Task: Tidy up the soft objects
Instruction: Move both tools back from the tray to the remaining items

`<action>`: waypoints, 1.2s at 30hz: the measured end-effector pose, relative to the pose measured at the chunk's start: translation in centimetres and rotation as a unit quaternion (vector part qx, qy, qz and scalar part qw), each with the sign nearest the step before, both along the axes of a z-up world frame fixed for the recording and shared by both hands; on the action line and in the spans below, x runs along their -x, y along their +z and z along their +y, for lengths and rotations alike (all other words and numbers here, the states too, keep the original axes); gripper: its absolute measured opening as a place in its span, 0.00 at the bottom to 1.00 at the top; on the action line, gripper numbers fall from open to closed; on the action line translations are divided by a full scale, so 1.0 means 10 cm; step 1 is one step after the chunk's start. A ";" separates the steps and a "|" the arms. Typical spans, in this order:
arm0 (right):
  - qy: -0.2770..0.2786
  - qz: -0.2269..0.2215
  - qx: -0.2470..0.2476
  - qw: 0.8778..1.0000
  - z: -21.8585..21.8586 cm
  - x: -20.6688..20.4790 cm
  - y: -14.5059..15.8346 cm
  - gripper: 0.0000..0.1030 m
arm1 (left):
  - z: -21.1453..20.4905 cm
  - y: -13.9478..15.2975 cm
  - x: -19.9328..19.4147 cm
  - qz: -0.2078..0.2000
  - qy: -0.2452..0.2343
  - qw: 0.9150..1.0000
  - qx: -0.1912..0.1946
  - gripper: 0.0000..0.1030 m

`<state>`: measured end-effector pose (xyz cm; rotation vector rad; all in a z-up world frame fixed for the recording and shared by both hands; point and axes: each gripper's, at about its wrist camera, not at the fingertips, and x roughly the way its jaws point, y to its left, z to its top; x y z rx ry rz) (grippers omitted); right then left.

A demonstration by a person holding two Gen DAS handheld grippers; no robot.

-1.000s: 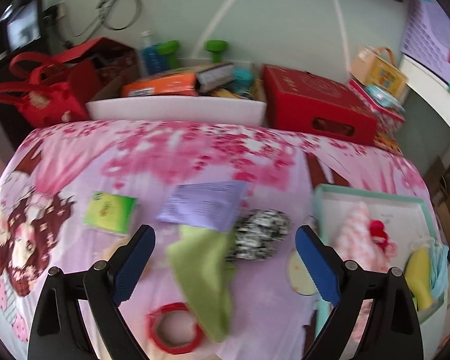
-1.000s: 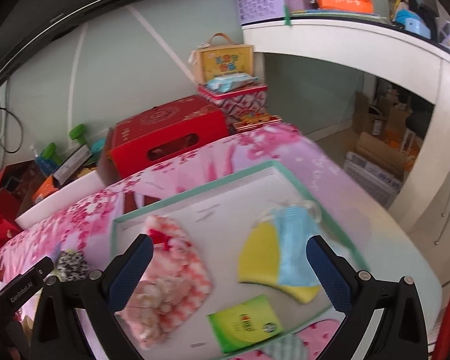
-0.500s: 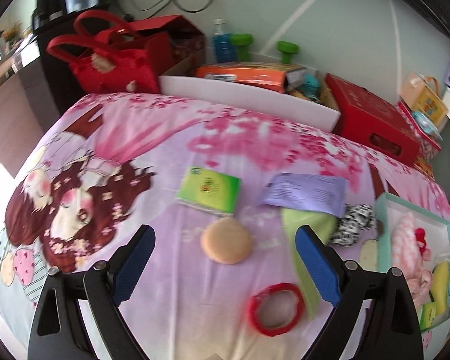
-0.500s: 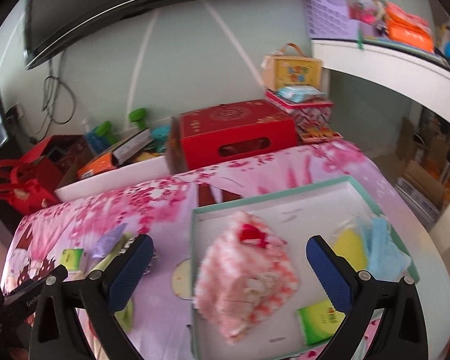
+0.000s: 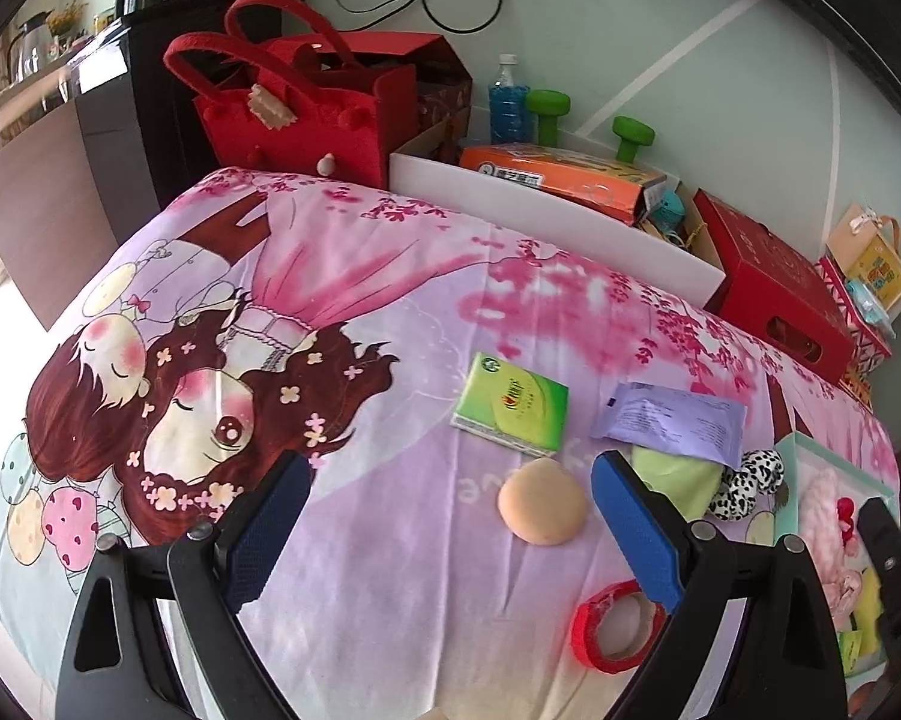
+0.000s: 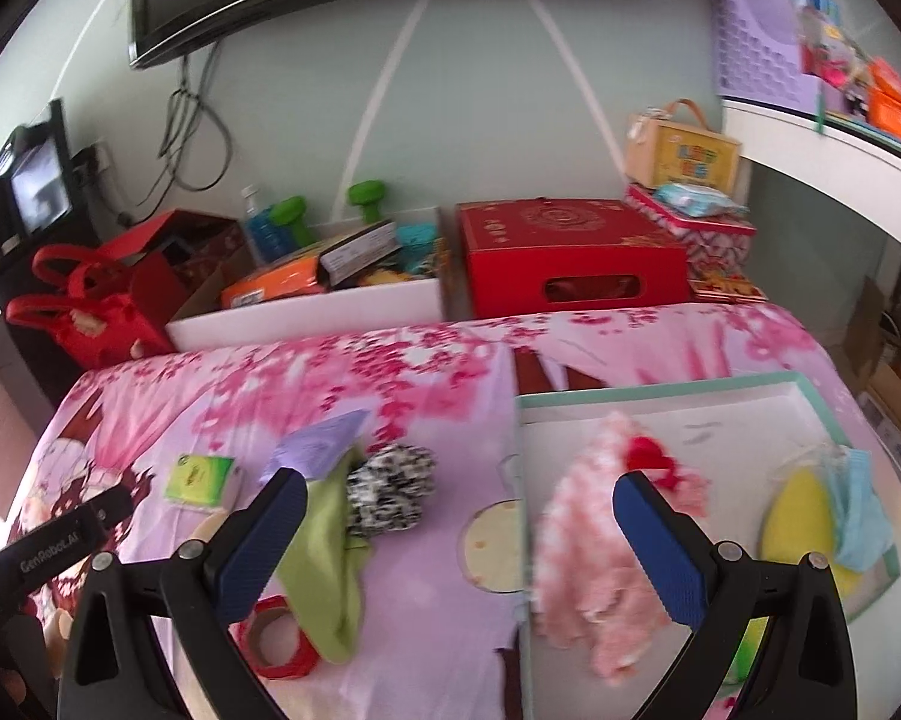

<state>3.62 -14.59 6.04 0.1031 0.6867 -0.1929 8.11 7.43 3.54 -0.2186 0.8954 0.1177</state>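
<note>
Pink cartoon bedding (image 5: 354, 276) covers the surface under me, with red boxes and a white bin along the far wall. I hold my left gripper (image 5: 447, 525) with its fingers spread and empty, above the sheet; a tan puff (image 5: 541, 501) lies between them, nearer the right one. Beyond it sit a green tissue pack (image 5: 513, 411) and, to the right, a purple packet (image 5: 669, 423) overlapping a green cloth (image 6: 324, 564), with a spotted plush (image 6: 390, 492) touching that cloth. A red tape ring (image 5: 615, 627) lies near. My right gripper (image 6: 459, 546) is spread and empty too, over the tray (image 6: 660, 399) edge, where a pink fluffy cloth (image 6: 582, 558), a yellow sponge (image 6: 801, 519) and a blue mask (image 6: 858, 516) lie.
</note>
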 end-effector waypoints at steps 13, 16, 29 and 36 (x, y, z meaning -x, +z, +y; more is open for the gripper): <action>0.053 0.046 -0.032 0.997 0.29 -0.10 -0.26 1.00 | 0.08 -0.22 0.06 0.030 -0.016 0.999 0.020 0.92; 0.052 0.055 -0.041 0.996 0.29 -0.11 -0.31 1.00 | 0.04 -0.29 0.08 0.042 -0.029 0.998 0.023 0.92; 0.046 0.088 -0.047 0.994 0.20 -0.14 -0.43 0.96 | -0.21 -0.54 0.09 0.092 -0.097 0.991 0.014 0.92; 0.067 0.106 -0.051 0.991 0.25 -0.17 -0.50 0.87 | -0.38 -0.63 0.07 0.116 -0.144 0.983 0.023 0.92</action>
